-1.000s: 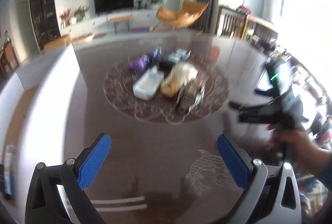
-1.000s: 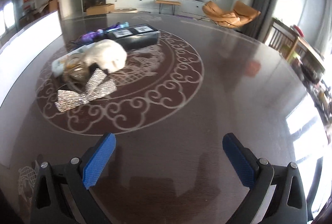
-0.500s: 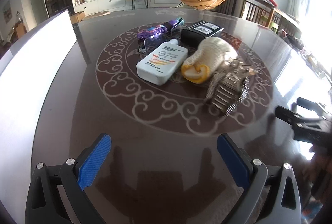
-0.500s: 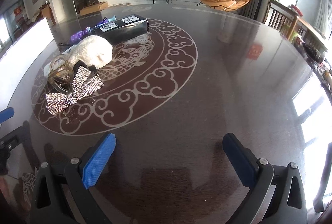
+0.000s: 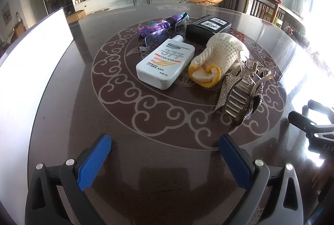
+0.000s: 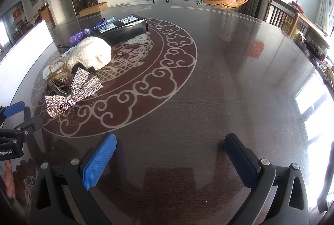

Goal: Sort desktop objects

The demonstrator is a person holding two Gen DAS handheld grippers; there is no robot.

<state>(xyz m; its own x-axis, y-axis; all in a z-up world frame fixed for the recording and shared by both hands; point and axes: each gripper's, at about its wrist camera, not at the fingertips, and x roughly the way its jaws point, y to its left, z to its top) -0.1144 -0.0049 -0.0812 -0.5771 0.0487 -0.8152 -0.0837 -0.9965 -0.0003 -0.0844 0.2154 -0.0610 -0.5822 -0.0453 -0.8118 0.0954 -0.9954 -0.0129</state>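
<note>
A cluster of objects lies on the round ornament of the dark table (image 5: 62, 99). A white sunscreen bottle (image 5: 165, 62) lies beside a cream knitted glove with a yellow cuff (image 5: 221, 58). A clear hair claw (image 5: 246, 87) rests on a rhinestone bow (image 6: 73, 91). Behind them are a black box (image 5: 208, 28), clear glasses (image 5: 160, 37) and a purple toy (image 5: 158, 24). My left gripper (image 5: 165, 160) hangs open in front of the cluster, holding nothing. My right gripper (image 6: 169, 158) is open over bare table, right of the bow.
A white panel (image 5: 31, 52) stands along the table's left side. The right gripper's body (image 5: 313, 127) shows at the right edge of the left wrist view. Chairs (image 6: 281, 14) and a window lie beyond the table's right rim.
The left gripper has swung from a blurred far view to a closer, steady look at the cluster. The right gripper's view has shifted slightly, bringing the bow nearer. Both stay open.
</note>
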